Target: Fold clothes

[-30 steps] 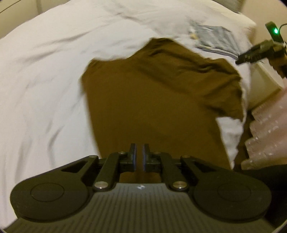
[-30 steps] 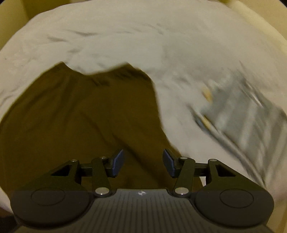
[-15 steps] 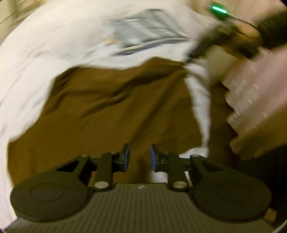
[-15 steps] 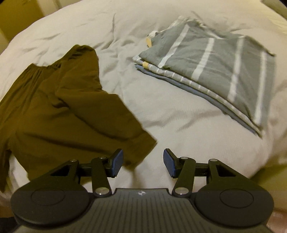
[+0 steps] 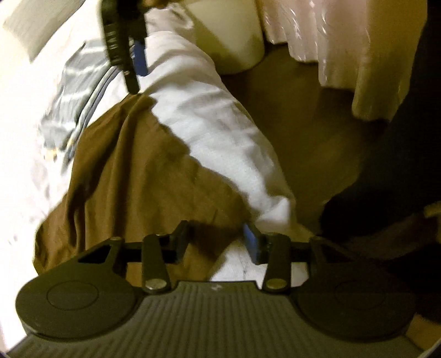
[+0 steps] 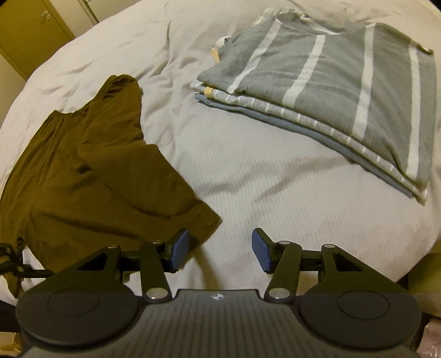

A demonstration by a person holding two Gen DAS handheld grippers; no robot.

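Folded already: stack of grey striped garments (image 6: 330, 74) on white bed (image 6: 248, 176). Left to fold: rumpled brown cotton shirt (image 6: 82, 170). Fingers of left gripper (image 5: 217, 242) and right gripper (image 6: 220, 249) released, empty.

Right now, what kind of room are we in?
Most likely a bedroom. A brown shirt lies spread on a bed's white duvet, beside a stack of folded striped clothes. A door shows in the far corner.

Left gripper (image 5: 217, 242) low at near edge, jaws spread wide, nothing between pads. Right gripper (image 6: 220, 249) also spread wide, empty; seen far left from left wrist.
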